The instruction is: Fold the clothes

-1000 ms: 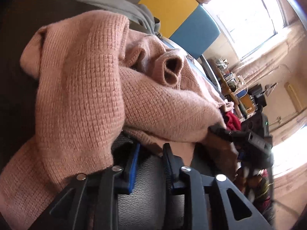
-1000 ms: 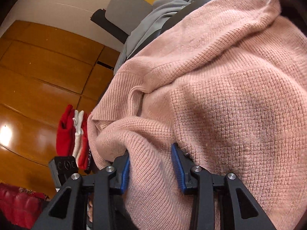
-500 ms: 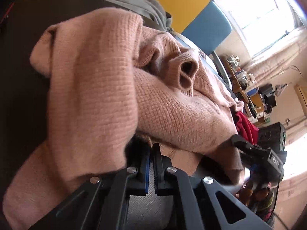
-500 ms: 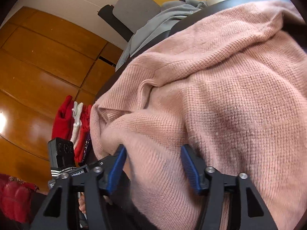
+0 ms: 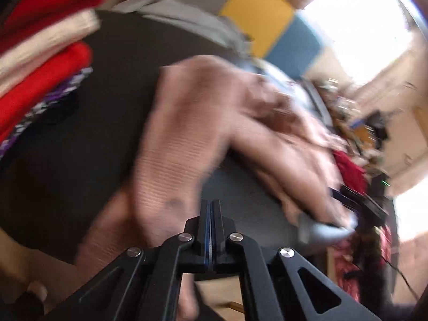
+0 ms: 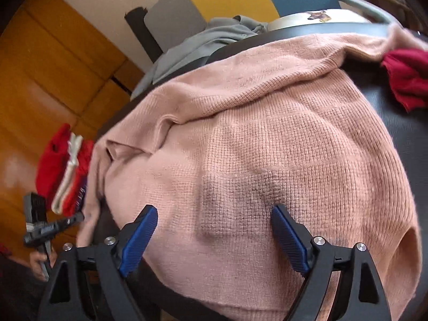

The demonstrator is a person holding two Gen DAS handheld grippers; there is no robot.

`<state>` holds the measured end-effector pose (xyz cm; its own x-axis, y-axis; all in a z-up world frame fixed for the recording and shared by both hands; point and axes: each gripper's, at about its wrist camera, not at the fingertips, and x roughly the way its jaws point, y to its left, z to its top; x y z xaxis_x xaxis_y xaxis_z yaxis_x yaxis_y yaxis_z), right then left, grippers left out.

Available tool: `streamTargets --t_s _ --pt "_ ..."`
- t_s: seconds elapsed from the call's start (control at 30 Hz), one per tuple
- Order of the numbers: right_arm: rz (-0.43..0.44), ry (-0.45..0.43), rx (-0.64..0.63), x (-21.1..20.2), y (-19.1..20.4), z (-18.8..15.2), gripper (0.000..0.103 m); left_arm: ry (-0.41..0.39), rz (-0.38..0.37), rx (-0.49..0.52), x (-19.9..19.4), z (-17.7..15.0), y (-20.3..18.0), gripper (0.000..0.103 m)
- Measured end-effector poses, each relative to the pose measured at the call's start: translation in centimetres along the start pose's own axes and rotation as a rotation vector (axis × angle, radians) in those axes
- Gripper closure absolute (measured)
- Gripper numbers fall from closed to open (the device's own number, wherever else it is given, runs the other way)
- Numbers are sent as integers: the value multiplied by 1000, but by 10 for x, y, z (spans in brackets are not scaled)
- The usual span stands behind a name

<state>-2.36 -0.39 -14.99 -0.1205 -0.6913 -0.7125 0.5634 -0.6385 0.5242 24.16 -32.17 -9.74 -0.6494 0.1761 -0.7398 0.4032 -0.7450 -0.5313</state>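
Note:
A pink knitted sweater (image 5: 187, 123) (image 6: 267, 139) lies spread and rumpled on a dark round table (image 5: 67, 160) (image 6: 396, 139). The left wrist view is blurred by motion. My left gripper (image 5: 211, 208) is shut just off the sweater's near edge, and I see no cloth between its pads. It also shows small at the left of the right wrist view, the left gripper (image 6: 53, 226) held in a hand beside the sweater's edge. My right gripper (image 6: 214, 227) is wide open low over the sweater's body, with the knit bulging between its blue pads (image 6: 141, 230). In the left wrist view the right gripper (image 5: 361, 206) is a dark blur.
A stack of folded red and white clothes (image 5: 40, 61) (image 6: 64, 165) sits at the table's left side. A grey garment (image 6: 203, 42) lies at the far edge and a dark red one (image 6: 406, 77) at the right. Beyond are wooden panels (image 6: 53, 67) and a bright window (image 5: 361, 21).
My left gripper has shut and pulled back from the sweater, its view swinging left. My right gripper has opened wider, letting go of the fold between its pads.

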Motion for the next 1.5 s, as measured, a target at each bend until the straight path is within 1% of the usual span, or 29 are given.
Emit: streamTargets --t_s 0.03,0.07,0.1,0.13,0.2,0.37,0.43,0.57,0.63,0.67,0.7,0.73,0.77,0.8,0.87,1.0,1.07,1.13,1.17,1.27,1.33,1.37,1.43,1.5 --pt "6 -10 8 1 -2 -1 13 13 -23 0 9 -2 -8 97" --pt "13 -19 17 2 -3 -1 11 25 -45 -1 19 -3 -16 89" --pt "19 -29 25 3 -5 -2 8 38 -68 -1 28 -5 -24 84" --pt "28 -39 33 3 -5 -2 6 44 -75 -2 36 -5 -30 82" --pt "30 -47 39 6 -5 -1 6 44 -56 -6 46 -2 -34 74" --pt "52 -74 33 8 -8 -2 4 44 -6 -15 73 5 -46 72" --pt "58 -84 19 9 -8 -3 1 41 16 -13 82 8 -51 72" --pt "25 -87 -27 11 -2 -3 0 47 58 -11 90 15 -57 70" --pt "9 -81 -42 9 2 -3 0 60 79 -26 94 18 -57 73" --pt "3 -77 -47 7 5 -3 0 67 106 -21 95 20 -58 83" --pt "10 -76 -40 5 6 -2 0 72 131 -12 95 22 -57 102" --pt "17 -76 -33 4 7 0 0 73 143 -8 96 23 -56 101" --pt "22 -86 -36 0 8 1 0 73 139 -12 94 24 -54 102" --pt "27 -97 -40 -3 10 3 0 69 114 -23 91 25 -49 102" --pt "-1 -126 -74 -12 14 7 0 57 69 -41 80 27 -41 102" --pt "-98 -121 -117 -26 11 14 0 -4 -3 -39 30 31 -22 102" --pt "-160 -94 -115 -27 1 15 0 -36 -31 -42 2 32 -10 102" --pt "-221 -66 -114 -28 -9 16 0 -73 -22 -53 -36 30 11 102" --pt "-219 -58 -109 -29 -13 15 0 -85 -8 -56 -51 28 18 102" --pt "-213 -22 -115 -28 -20 9 0 -98 34 -62 -73 26 26 102" --pt "-243 26 -155 -18 -17 0 0 -86 39 -72 -76 19 30 102" --pt "-270 31 -204 -17 -12 -5 0 -75 37 -78 -74 14 32 102" --pt "-310 73 -284 -13 -2 -14 0 -55 34 -91 -72 6 36 101" --pt "-374 113 -381 -8 5 -24 0 -35 30 -103 -69 -3 40 97"
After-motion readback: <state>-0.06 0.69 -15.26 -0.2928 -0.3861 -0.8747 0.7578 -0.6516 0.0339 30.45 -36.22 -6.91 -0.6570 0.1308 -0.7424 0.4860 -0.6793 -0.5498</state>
